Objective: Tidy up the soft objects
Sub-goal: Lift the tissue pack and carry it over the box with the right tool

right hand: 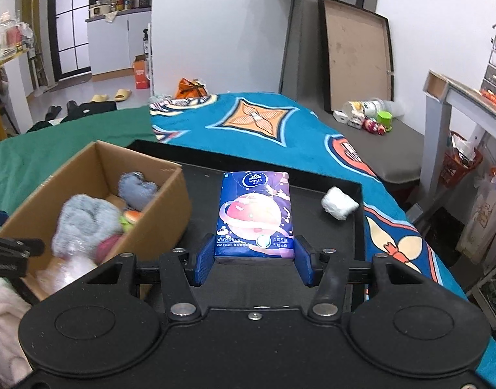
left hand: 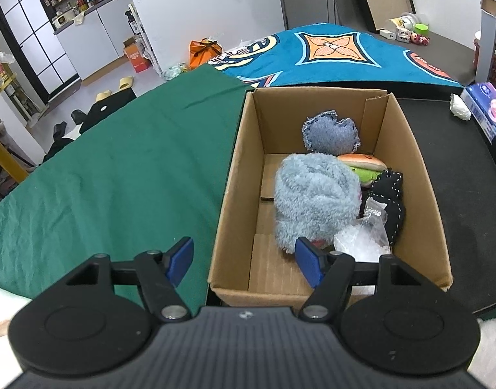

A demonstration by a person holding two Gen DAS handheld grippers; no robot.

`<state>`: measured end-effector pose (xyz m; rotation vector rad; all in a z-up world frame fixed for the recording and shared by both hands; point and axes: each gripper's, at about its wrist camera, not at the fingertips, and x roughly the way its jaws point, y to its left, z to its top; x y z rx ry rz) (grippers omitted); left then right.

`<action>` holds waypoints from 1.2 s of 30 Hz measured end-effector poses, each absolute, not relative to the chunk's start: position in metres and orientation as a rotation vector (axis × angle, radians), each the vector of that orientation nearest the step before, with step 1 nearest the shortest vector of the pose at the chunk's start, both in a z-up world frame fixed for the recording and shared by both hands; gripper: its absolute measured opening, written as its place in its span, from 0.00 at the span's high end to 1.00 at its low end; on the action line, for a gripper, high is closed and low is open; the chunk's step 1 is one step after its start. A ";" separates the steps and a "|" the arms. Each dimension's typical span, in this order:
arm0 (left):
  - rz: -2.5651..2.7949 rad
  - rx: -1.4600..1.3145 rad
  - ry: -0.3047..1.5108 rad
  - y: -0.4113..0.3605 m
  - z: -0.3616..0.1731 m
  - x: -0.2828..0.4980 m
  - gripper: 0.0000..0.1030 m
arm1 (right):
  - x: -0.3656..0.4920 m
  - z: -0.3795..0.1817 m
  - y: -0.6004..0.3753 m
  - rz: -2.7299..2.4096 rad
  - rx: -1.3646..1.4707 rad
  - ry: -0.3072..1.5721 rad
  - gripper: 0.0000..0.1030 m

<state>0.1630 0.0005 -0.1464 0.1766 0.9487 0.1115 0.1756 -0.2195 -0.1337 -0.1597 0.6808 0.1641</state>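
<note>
1. Right wrist view: cardboard box (right hand: 163,201) sits left, already stuffed with soft toys.
2. Tissue pack (right hand: 255,217) is pinched in the right gripper (right hand: 254,264), above the black tray (right hand: 345,227).
3. Left gripper (left hand: 244,259) hangs spread, empty.
4. Next, I'd say: swing left, drop it in.

An open cardboard box (left hand: 419,175) holds the soft things: a denim pouch (left hand: 330,131) at its 12 o'clock end, a fluffy grey-blue toy (left hand: 312,197) in the middle, a burger toy (left hand: 361,165) and a black stitched piece (left hand: 389,194) at 3 o'clock. A blue tissue pack (right hand: 256,214) is clamped flat, lengthwise. A white wad (right hand: 338,202) lies at its 2 o'clock.
</note>
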 end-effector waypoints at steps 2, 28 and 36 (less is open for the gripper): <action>0.105 0.166 0.953 0.003 -0.147 0.163 0.34 | 0.172 -0.129 -0.213 0.172 -0.162 0.674 0.51; 0.060 0.012 0.910 0.035 -0.140 0.149 0.48 | 0.147 -0.101 -0.132 0.295 -0.150 0.650 0.51; 0.033 -0.056 0.956 0.047 -0.149 0.153 0.67 | 0.143 -0.104 -0.116 0.334 -0.136 0.672 0.51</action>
